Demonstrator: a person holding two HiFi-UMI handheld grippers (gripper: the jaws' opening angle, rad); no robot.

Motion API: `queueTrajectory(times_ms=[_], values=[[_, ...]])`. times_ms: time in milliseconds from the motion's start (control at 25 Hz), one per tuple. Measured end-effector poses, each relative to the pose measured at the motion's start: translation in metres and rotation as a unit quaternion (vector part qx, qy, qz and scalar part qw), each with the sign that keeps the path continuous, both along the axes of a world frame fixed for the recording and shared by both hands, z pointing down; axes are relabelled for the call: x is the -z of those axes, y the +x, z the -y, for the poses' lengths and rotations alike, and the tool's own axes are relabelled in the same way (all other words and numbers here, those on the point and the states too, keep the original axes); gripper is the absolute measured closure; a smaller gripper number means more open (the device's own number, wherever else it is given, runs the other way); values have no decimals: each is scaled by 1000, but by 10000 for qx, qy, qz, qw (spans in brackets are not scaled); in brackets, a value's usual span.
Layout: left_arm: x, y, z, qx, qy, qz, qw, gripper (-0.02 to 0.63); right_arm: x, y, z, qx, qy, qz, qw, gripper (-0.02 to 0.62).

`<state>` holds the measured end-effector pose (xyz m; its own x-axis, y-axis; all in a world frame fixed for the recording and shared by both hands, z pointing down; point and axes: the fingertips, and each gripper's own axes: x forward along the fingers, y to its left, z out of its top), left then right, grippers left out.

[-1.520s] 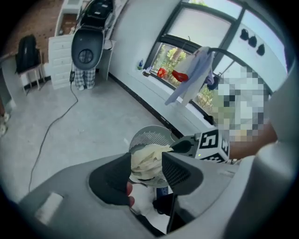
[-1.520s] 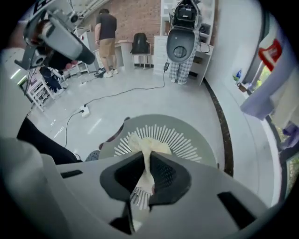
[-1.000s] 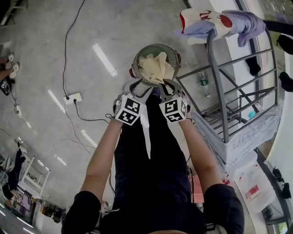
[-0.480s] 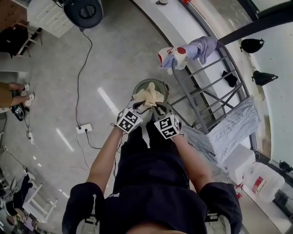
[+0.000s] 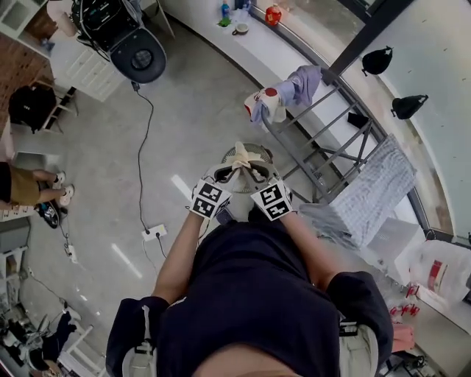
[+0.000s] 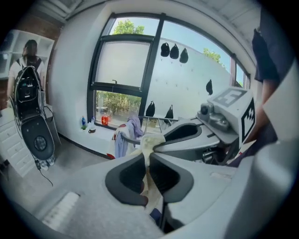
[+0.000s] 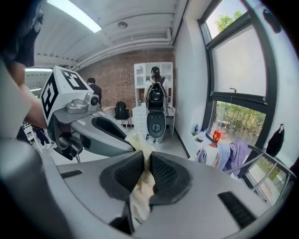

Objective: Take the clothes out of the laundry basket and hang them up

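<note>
A white power strip [image 5: 154,233] is seen on the grey floor [image 5: 96,169] to the left, with a black cable [image 5: 141,147] led from it towards a black machine with a round front [image 5: 140,55] at the far left. A white cabinet [image 5: 88,70] is set just beside that machine. On the far window ledge [image 5: 265,44] a blue bottle [image 5: 224,10], a cup [image 5: 241,29] and a red container [image 5: 274,15] are lined up. Two dark objects [image 5: 377,60] are hung against the pane at the far right. A white jug with a red label [image 5: 436,269] is placed near right. A person's legs and shoes [image 5: 44,210] are shown at the left edge.
</note>
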<state>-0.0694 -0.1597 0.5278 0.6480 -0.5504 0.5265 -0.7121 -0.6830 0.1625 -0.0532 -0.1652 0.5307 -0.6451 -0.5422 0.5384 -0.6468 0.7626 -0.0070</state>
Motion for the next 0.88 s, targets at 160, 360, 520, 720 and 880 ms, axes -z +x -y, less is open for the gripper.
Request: queueTrajectory(times_ms=[160, 360, 520, 720, 880], values=[[41, -1, 8, 56, 344, -78, 9994, 571, 36, 9, 8, -191, 306, 352, 9987, 478], [83, -12, 20, 161, 730, 3, 9972, 571, 23, 45, 11, -318, 61, 313, 9990, 376], [136, -22, 19, 33, 1247, -117, 9921, 571, -14, 64, 6, -337, -364, 108, 9987, 371], [205, -36, 14, -130, 1849, -218, 9824, 571, -30, 46, 22, -163, -539, 250, 9981, 371], [244, -41, 7, -235, 2155, -215, 9760, 571, -24, 26, 49, -15, -497, 274, 9984, 371]])
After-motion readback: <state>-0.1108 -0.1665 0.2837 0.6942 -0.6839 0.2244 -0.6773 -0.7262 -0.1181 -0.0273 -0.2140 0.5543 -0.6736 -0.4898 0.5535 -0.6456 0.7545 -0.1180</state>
